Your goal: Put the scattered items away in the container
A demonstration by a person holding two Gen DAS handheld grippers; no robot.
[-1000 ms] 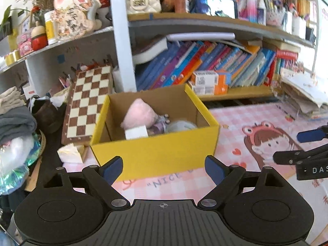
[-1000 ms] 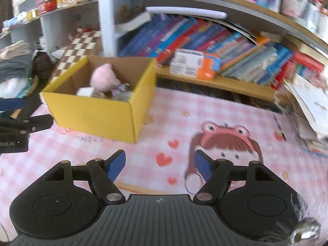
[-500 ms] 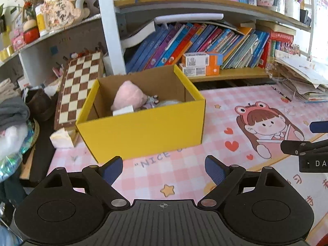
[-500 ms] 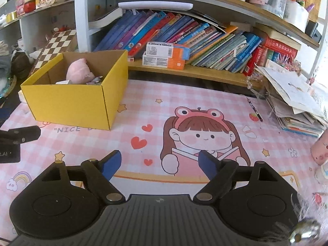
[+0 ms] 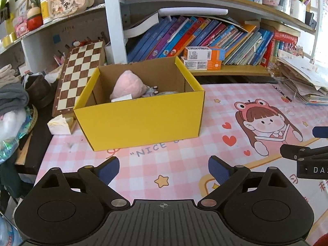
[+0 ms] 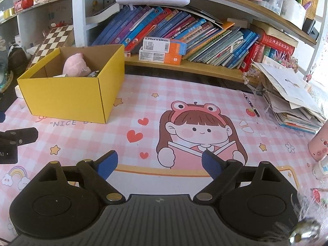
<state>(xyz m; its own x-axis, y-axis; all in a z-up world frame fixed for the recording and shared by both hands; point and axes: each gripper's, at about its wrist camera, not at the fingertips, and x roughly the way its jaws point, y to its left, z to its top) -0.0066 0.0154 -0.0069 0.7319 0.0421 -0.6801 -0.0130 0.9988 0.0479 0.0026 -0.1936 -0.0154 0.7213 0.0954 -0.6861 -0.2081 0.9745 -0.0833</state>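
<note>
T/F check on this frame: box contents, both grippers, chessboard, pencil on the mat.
1. The yellow box holds a pink plush toy. True.
2. The left gripper is clamped on a toy. False: its jaws are open with nothing between them.
3. The chessboard lies flat inside the box. False: it leans behind the box, outside it.
4. The right gripper is open and empty over the pink mat. True.
5. A pencil lies on the mat near the paper stack. True.
</note>
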